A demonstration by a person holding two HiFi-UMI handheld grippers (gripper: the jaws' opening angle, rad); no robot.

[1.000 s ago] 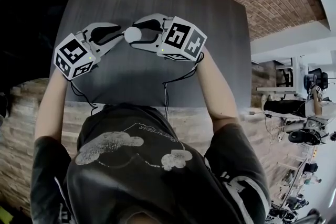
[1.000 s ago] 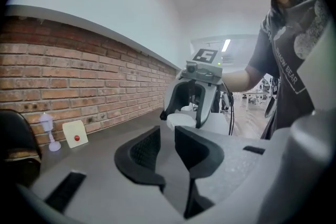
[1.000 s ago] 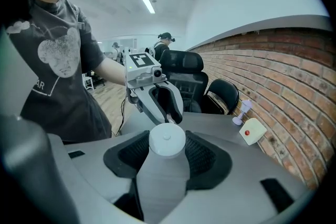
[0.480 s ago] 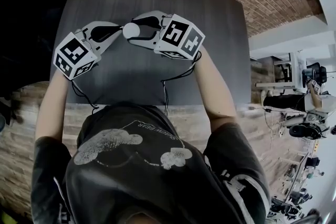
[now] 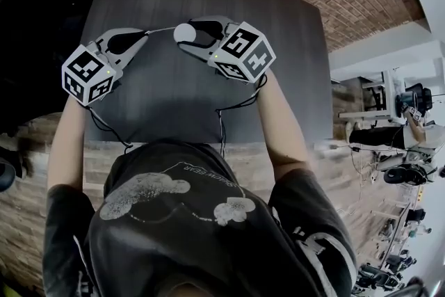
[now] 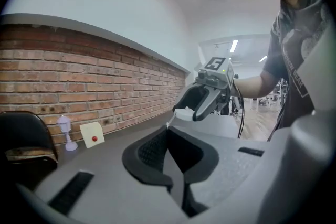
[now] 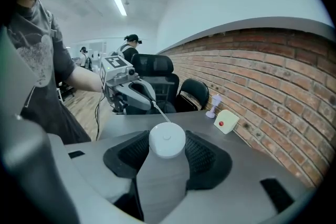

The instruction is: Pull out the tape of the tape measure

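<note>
Tape measure (image 5: pixel 184 32) clamped in right tongs (image 5: pixel 188 35), tape (image 5: pixel 161 30) end pinched between closed left tongs (image 5: pixel 144 33)

I can't see the tip of the tape (image 5: pixel 160 30): it vanishes between the left gripper's (image 6: pixel 167 132) closed fingers (image 6: pixel 148 152). The tape measure (image 7: pixel 167 139) shows me only its round white top, its sides covered by the right gripper's (image 7: pixel 167 148) fingers (image 7: pixel 206 158). The tape itself is too thin for me to read any marks on it.
</note>
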